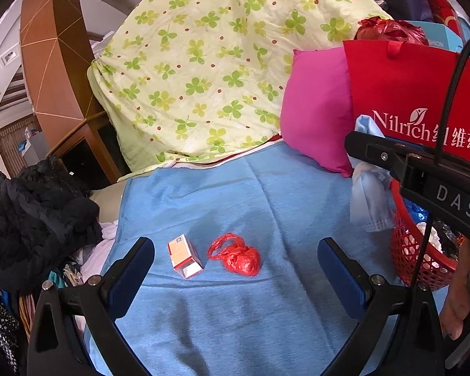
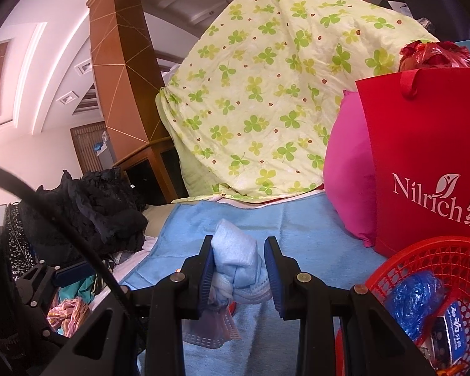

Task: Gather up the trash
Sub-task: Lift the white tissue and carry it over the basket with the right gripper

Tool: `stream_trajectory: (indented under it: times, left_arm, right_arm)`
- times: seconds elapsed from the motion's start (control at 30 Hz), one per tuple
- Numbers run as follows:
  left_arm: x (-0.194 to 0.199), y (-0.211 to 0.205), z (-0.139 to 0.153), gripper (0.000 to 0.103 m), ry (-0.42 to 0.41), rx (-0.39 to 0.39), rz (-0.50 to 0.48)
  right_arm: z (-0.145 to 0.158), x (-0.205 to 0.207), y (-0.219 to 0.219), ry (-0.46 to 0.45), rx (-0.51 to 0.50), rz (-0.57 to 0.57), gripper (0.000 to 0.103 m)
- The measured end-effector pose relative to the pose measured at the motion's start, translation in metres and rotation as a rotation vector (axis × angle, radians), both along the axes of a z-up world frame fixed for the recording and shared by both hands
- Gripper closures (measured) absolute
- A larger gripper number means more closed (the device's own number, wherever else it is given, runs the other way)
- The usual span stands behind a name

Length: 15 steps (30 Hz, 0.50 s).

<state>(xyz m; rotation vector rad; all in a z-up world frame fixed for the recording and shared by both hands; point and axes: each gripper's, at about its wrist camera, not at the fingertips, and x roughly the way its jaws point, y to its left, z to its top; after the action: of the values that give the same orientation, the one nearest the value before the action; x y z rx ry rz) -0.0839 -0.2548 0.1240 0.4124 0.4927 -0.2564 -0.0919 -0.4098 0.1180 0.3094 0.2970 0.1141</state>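
A crumpled red plastic bag (image 1: 238, 257) and a small orange-and-white carton (image 1: 185, 255) lie on the blue cloth (image 1: 235, 194). My left gripper (image 1: 235, 260) is open, its fingers either side of both, just short of them. My right gripper (image 2: 239, 269) is shut on a bunched light-blue face mask (image 2: 235, 266), holding it above the cloth to the left of the red mesh basket (image 2: 423, 260). From the left wrist view the right gripper (image 1: 365, 144) and the mask (image 1: 368, 200) hang beside the basket (image 1: 407, 250).
The basket holds a blue wrapper (image 2: 413, 300) and other trash. A red Nilrich bag (image 1: 416, 94) and a pink pillow (image 1: 316, 109) stand at the right. A green clover quilt (image 1: 222, 62) fills the back. Black clothes (image 1: 37, 216) pile at the left.
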Motion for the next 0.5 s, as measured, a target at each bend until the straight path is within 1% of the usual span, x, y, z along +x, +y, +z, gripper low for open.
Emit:
stream_trajectory:
  times: [0.5]
  left_arm:
    - [-0.006, -0.016, 0.000, 0.000, 0.000, 0.014, -0.038]
  right_arm:
    - [-0.001, -0.009, -0.014, -0.006, 0.028, -0.038, 0.069]
